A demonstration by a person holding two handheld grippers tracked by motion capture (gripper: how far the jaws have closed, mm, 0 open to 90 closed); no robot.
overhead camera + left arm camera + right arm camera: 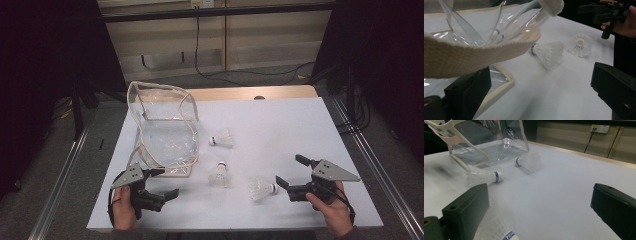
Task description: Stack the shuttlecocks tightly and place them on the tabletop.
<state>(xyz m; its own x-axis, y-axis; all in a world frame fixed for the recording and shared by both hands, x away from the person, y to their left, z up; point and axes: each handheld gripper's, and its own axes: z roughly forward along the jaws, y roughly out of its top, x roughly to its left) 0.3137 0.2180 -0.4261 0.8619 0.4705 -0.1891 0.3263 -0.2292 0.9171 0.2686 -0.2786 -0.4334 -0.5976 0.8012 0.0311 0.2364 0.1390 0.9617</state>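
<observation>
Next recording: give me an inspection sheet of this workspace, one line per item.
Surface: white table top, wooden strip at its far edge.
Job's things: clear bag with cream trim, standing open at left; three white shuttlecocks lying on the top, far shuttlecock, middle shuttlecock, near shuttlecock.
Clutter: nothing seen.
Grippers: left gripper open, at the bag's near edge; right gripper open, near shuttlecock between its jaws, not clamped.
Cables: black cable hanging down the back wall onto the floor.
Surroundings: dark curtains both sides, metal floor rails.
</observation>
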